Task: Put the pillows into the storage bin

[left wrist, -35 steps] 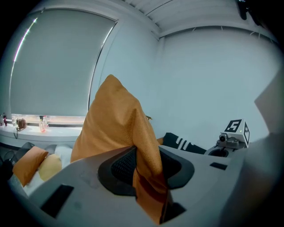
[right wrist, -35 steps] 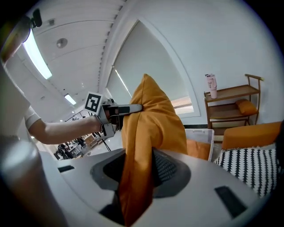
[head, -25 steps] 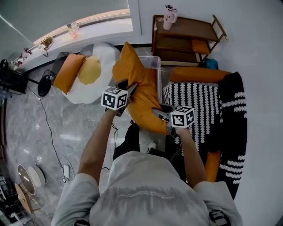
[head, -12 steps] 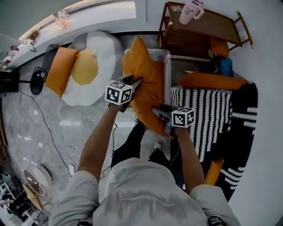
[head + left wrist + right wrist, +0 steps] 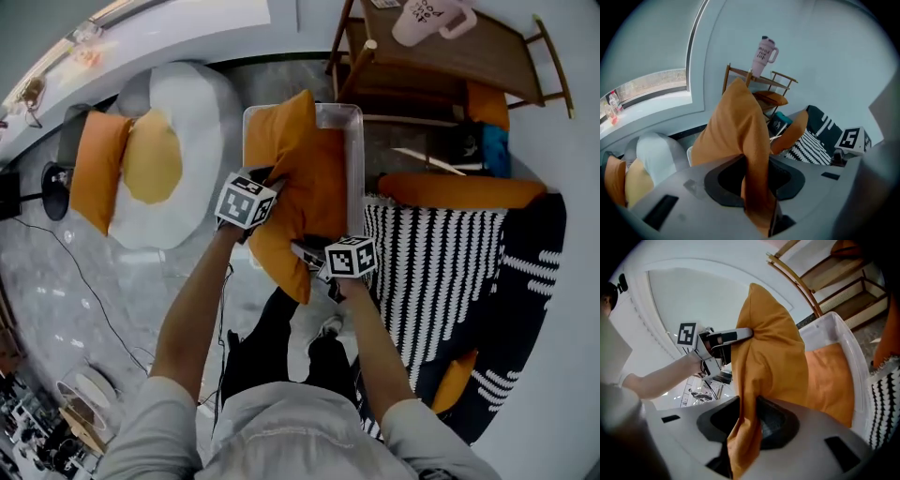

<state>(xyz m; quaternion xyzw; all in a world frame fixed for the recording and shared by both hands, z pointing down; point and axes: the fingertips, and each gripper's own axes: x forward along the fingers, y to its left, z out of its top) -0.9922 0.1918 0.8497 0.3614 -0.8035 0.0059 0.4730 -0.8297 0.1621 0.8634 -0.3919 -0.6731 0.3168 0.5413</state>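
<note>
Grey marble floor (image 5: 84,281) fills the left of the head view, and the clear storage bin (image 5: 355,159) sits at upper centre. An orange pillow (image 5: 309,187) hangs over the bin's open top, its lower corner jutting past the near rim. The left gripper (image 5: 270,183) clamps the pillow's left edge. The right gripper (image 5: 306,251) clamps its lower edge.

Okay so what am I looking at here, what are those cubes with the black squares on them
No robot: a person holds a two-jaw gripper in each hand, and the marker cubes are part of them. One picture comes from a camera on the person's head, looking down; the other two from cameras on the grippers. The left gripper and right gripper both pinch one orange pillow at a clear storage bin. A fried-egg cushion lies on the floor; striped fabric lies beside the bin.
</note>
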